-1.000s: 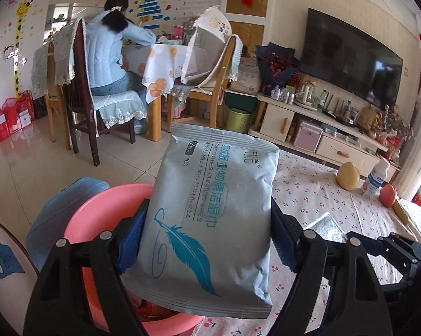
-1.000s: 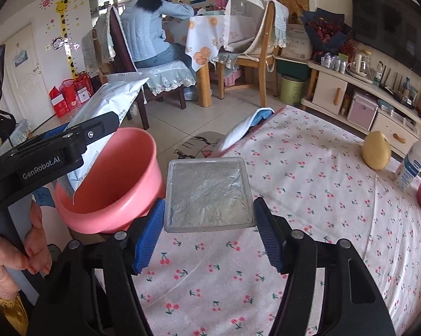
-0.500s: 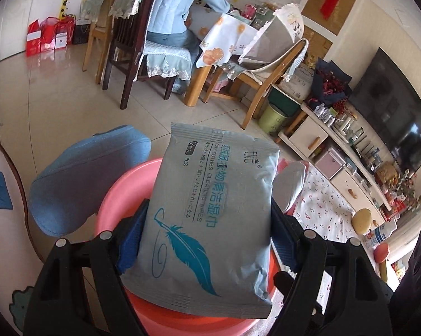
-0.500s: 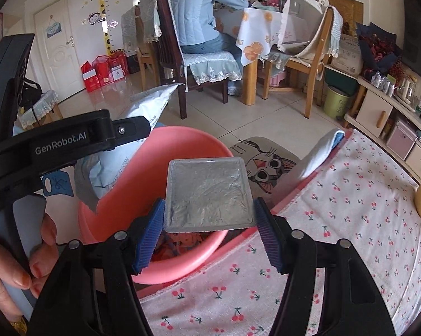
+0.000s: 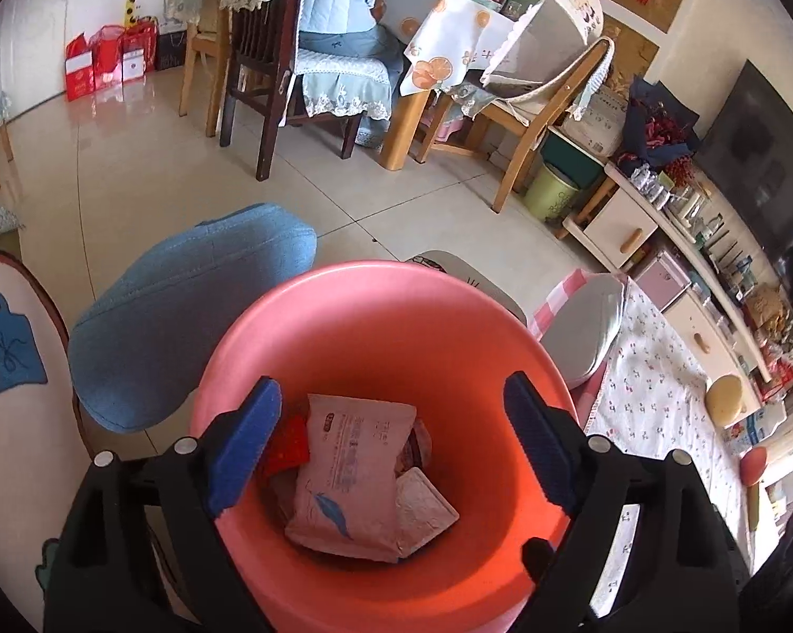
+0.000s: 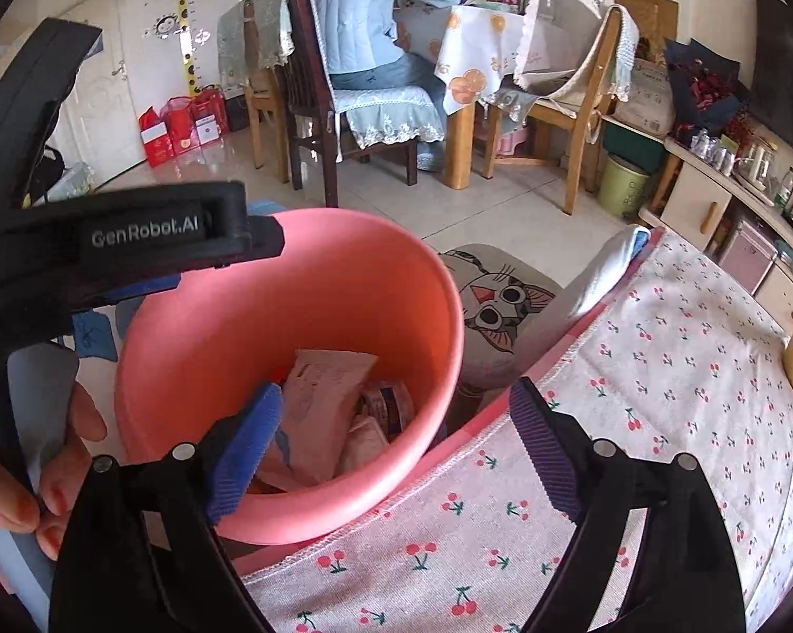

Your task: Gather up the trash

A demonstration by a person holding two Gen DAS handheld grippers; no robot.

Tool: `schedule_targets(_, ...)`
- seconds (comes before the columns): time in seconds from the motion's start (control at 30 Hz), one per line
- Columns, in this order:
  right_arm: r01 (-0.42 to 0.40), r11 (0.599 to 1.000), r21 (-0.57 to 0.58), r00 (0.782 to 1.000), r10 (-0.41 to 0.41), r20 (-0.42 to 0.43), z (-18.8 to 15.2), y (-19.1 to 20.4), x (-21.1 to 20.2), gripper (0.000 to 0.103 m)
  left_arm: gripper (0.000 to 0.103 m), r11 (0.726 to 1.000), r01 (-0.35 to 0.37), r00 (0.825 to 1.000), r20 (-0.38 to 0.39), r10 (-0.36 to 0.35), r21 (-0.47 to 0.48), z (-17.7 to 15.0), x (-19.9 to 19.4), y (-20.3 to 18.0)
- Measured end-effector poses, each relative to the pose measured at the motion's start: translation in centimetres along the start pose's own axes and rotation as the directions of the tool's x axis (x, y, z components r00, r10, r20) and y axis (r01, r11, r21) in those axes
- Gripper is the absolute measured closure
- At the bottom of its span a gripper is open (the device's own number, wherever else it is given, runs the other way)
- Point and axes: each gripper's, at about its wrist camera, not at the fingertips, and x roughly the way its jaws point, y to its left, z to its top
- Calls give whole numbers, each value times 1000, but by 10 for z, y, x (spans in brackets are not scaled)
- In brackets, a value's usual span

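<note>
Both loads just released: left gripper [image 5: 391, 443] and right gripper [image 6: 396, 438] with jaws freshly spread wide, empty, above the round pink plastic bin [image 5: 343, 316]; grey wipes pouch [image 5: 351, 475] now inside it among other wrappers; beside the bin, cherry-print cloth [image 6: 633, 395], blue cushion [image 5: 185, 306]; nothing blocking

The pink bin [image 5: 385, 327] is smooth plastic with a soft sheen, and the wipes packet [image 5: 349, 475] lying in it is slick, faintly glossy film. The fingers [image 5: 248, 443] wear ribbed blue rubbery pads on matt black plastic. The cherry-print cloth [image 6: 660, 395] is matt woven fabric with a stitched edge; the floor [image 5: 132, 200] is glossy tile.
</note>
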Motion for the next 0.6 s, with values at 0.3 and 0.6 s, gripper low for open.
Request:
schedule_targets(0.3, 87, 992, 93, 996, -90, 25, -21, -44, -44, 14, 6, 976, -1, 999, 44, -9, 220, -14, -10, -53)
schedule_targets(0.6, 180, 973, 141, 982, -186, 29, -52, -83, -90, 13, 4, 907, -10, 988, 146, -56, 421, -48, -33, -114)
